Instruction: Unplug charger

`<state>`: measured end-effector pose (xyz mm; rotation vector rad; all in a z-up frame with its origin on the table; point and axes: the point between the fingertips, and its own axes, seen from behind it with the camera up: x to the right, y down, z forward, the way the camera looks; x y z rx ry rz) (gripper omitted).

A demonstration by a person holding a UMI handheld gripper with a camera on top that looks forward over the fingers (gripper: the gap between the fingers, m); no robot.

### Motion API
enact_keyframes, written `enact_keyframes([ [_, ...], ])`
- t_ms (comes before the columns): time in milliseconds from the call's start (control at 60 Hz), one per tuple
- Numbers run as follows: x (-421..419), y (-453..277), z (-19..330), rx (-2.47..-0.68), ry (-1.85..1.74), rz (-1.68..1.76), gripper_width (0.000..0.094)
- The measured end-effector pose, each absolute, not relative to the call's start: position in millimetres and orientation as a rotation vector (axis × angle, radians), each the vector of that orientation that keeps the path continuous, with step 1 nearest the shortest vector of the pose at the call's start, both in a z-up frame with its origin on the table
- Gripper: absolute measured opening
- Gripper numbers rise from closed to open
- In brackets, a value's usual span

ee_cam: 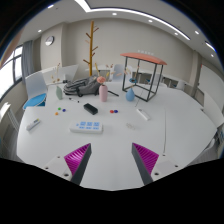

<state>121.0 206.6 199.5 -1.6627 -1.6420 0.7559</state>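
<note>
A white power strip [87, 126] with bluish sockets lies flat on the white table [120, 135], ahead of my fingers and a little to the left. I cannot make out a charger plugged into it from here. My gripper [111, 150] is open and empty, held above the table's near part. Its magenta pads [77, 157] stand wide apart with bare table between them.
Beyond the strip lie a black object [91, 108], a pink bottle [102, 93] and a white item [143, 115]. A small white thing [33, 124] lies far left. A black rack with an orange top [143, 60] stands at the back right, a blue chair [36, 100] at the left.
</note>
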Motion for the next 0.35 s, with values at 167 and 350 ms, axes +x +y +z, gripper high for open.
enact_keyframes([
  [167,128,202,194,-1.638,-1.654,0.729,0.0853],
  [350,115,195,202,-1.66,-1.623,0.769,0.0851],
])
